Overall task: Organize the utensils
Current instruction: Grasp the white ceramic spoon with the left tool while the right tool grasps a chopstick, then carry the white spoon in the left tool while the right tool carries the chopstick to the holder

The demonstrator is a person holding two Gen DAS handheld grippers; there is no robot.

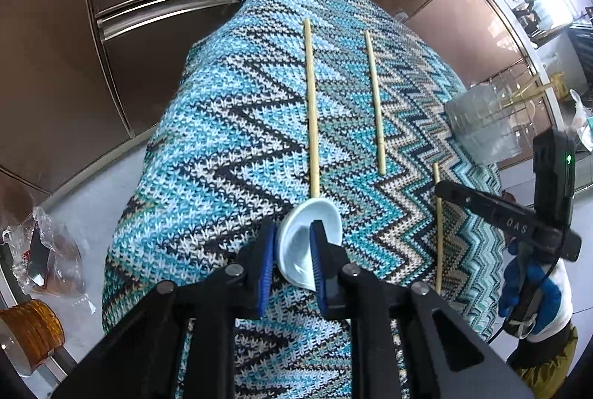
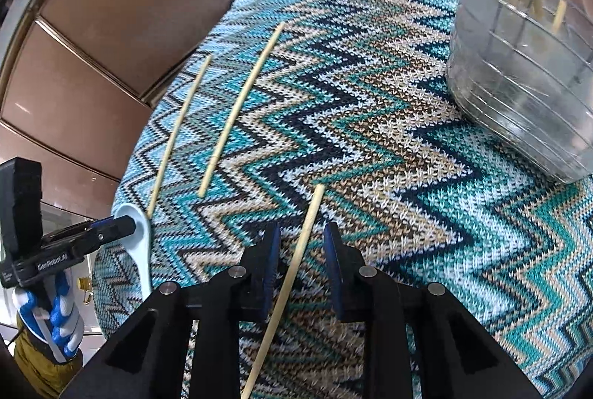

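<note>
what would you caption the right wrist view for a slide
Right tool straddling a chopstick on the zigzag cloth, pads not yet touching.

A zigzag knit cloth bears three chopsticks, a white spoon and a clear holder.

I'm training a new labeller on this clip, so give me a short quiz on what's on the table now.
1. True or false: the right gripper presses its pads on the chopstick between them.
2. How many chopsticks lie on the knitted cloth?
3. The left gripper has its fingers at a: A fork, B white spoon, C knife.
Key: 1 false; 2 three; 3 B.
</note>
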